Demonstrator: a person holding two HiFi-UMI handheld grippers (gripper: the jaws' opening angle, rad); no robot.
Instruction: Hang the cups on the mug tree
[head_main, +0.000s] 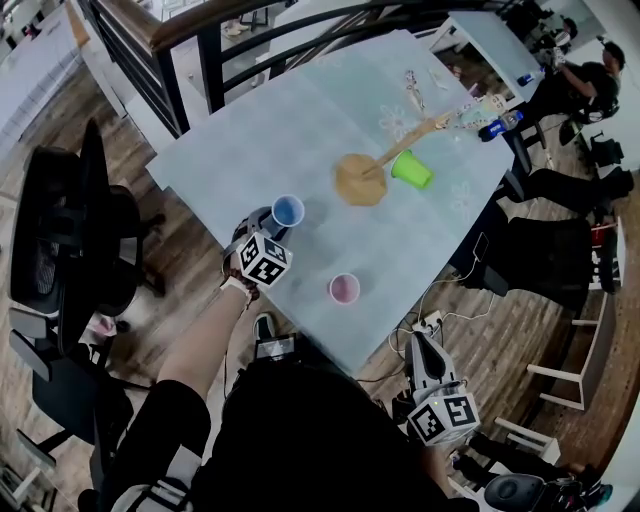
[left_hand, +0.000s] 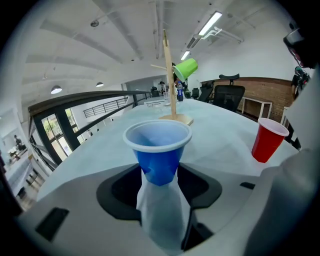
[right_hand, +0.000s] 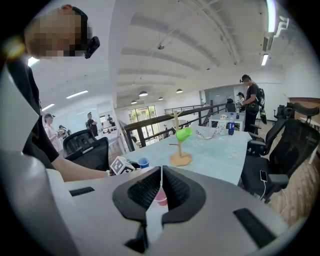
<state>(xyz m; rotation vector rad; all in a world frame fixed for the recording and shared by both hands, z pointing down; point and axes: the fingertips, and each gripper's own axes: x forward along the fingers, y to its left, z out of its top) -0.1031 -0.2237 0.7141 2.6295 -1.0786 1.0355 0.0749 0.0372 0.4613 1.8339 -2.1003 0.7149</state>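
Note:
A wooden mug tree (head_main: 361, 180) stands mid-table with a green cup (head_main: 411, 170) hung on one branch. Upright on the table stands a blue cup (head_main: 288, 211), its lower part between the wide jaws of my left gripper (head_main: 263, 224). In the left gripper view the blue cup (left_hand: 157, 148) fills the gap of the left gripper (left_hand: 159, 176), which is open, with a sliver of room at each side. A red cup (head_main: 344, 289) stands upright near the table's front edge. My right gripper (head_main: 420, 345) hangs off the table's front right, shut and empty.
Black office chairs (head_main: 70, 235) stand left of the table, and more stand on its right. A dark railing (head_main: 200, 50) runs behind it. A bottle (head_main: 497, 126) and small items lie at the far end, where a person (head_main: 585, 80) stands. Cables (head_main: 432, 322) lie on the floor.

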